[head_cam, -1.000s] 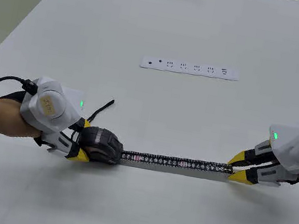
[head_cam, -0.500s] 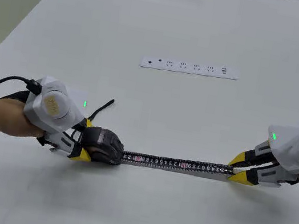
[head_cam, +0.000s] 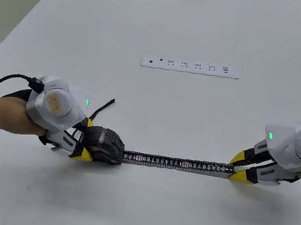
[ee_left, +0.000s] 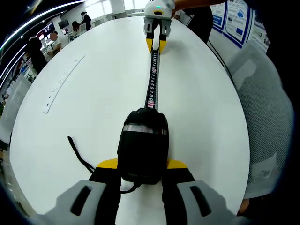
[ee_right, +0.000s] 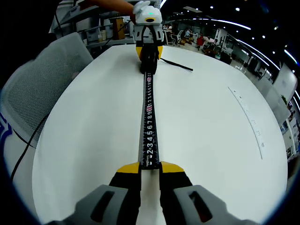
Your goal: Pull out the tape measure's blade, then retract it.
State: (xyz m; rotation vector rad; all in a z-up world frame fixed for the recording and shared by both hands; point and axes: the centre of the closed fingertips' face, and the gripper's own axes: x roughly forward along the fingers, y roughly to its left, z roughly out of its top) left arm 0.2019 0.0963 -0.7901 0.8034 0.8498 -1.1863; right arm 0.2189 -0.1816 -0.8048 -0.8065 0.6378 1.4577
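A broad white worktop [head_cam: 213, 19] carries everything, and ceiling lights [ee_right: 232, 22] glint past its far edge in the right gripper view. The tape measure [head_cam: 103, 145] sits on the worktop between the jaws of the left tool [head_cam: 85, 139], which press against the two flanks of its black case [ee_left: 143, 140]. The blade [head_cam: 176, 164] runs from the case's mouth straight ahead of the left tool to the right tool [head_cam: 237, 167]. That tool's yellow-tipped jaws are closed together on the blade's free end. The blade lies numbers-up, low along the worktop and drawn straight between the two tools. A black strap [head_cam: 102, 108] trails from the case on the far side of the left tool. A white strip [head_cam: 190, 67] with small markings lies well beyond both tools.

The pull-out looks done or nearly so, which would leave the retraction as the step ahead. The case looks compact, hard-shelled and fairly weighty, so a squeeze across its flanks should hold it steady. The blade is probably thin sprung steel, stiff along its curve but easy to kink if twisted. It is likely smooth enough to slide out of a weak pinch. It is best held at the very tip and walked back toward the case, since a free release would likely let it whip home.
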